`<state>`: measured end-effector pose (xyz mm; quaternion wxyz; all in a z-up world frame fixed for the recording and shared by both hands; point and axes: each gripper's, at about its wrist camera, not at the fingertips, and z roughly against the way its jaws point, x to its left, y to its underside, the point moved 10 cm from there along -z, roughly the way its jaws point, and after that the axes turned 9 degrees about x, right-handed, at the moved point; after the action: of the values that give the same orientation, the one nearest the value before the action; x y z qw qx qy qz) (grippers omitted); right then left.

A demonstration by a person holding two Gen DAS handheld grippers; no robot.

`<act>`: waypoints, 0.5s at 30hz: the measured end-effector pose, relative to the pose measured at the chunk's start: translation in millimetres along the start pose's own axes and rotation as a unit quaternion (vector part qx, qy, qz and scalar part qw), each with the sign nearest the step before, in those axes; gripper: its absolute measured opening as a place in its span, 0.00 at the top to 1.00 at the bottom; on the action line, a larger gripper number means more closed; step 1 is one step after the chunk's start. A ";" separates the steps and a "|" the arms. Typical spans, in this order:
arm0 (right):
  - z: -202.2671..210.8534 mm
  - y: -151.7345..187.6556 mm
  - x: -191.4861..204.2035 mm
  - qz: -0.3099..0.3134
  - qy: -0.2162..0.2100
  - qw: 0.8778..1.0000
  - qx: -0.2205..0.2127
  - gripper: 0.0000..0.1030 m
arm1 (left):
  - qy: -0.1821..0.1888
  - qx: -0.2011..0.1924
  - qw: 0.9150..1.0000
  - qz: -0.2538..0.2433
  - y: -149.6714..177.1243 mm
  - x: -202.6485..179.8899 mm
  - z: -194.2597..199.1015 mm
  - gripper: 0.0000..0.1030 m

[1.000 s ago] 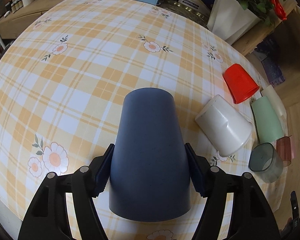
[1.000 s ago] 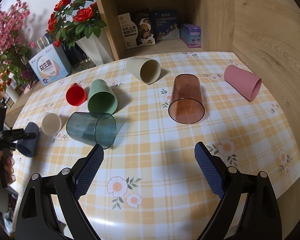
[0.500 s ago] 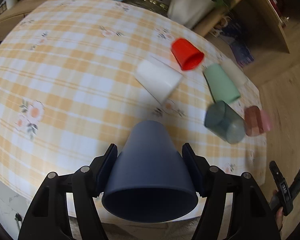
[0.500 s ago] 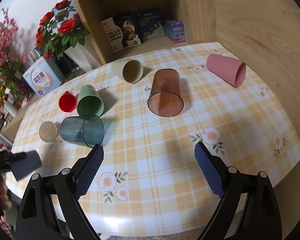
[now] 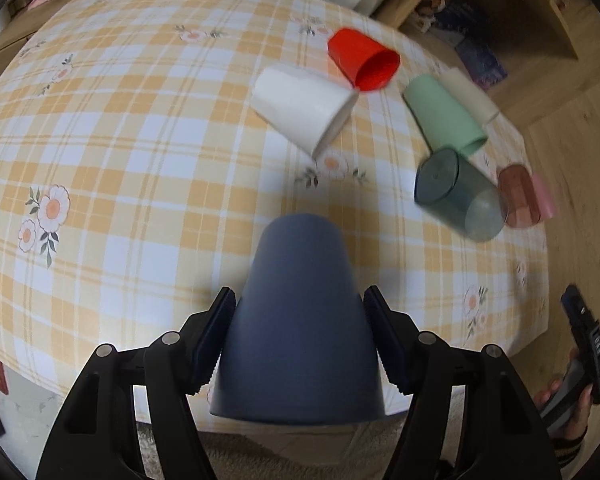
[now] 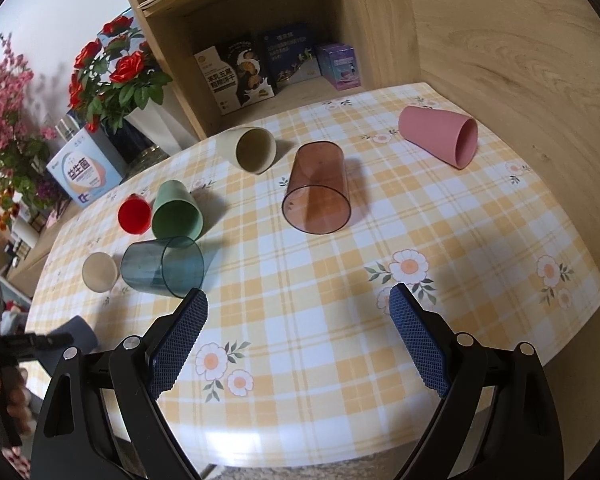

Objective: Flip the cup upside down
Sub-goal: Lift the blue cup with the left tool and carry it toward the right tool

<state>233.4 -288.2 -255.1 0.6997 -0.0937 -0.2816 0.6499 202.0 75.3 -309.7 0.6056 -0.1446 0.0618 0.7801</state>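
Note:
My left gripper [image 5: 298, 340] is shut on a dark blue cup [image 5: 300, 320]. The cup is held off the table near its front edge, closed base pointing away from the camera toward the table, rim toward the camera. In the right wrist view the same cup [image 6: 80, 330] and the left gripper show small at the far left edge. My right gripper [image 6: 298, 338] is open and empty above the near edge of the yellow checked table [image 6: 340, 280].
Several cups lie on their sides: white [image 5: 304, 108], red [image 5: 364, 60], green [image 5: 444, 116], clear teal [image 5: 456, 196], clear brown [image 6: 318, 192], cream [image 6: 248, 152], pink [image 6: 440, 134]. A shelf with boxes [image 6: 260, 68] and flower vases [image 6: 112, 80] stand behind the table.
The left gripper has lifted the blue cup off the table and swung it round; the view now tilts back toward the table. The right gripper has stayed open and drifted slightly.

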 end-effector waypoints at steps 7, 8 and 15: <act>-0.6 2.0 6.8 0.008 -0.006 1.000 0.001 0.14 | 0.002 0.050 0.999 -0.003 13.6 4.9 -21.3 0.38; -0.7 2.0 6.1 0.006 -0.005 1.000 0.001 0.14 | 0.000 0.056 0.998 -0.008 13.7 3.9 -22.3 0.38; -2.2 2.3 -1.0 -0.003 -0.006 1.000 0.002 0.14 | 0.021 0.124 0.992 -0.012 20.2 -4.6 -40.4 0.37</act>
<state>232.6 -288.4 -258.3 0.7000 -0.0875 -0.2850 0.6489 189.7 54.8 -348.4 0.6267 -0.0853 0.1686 0.7560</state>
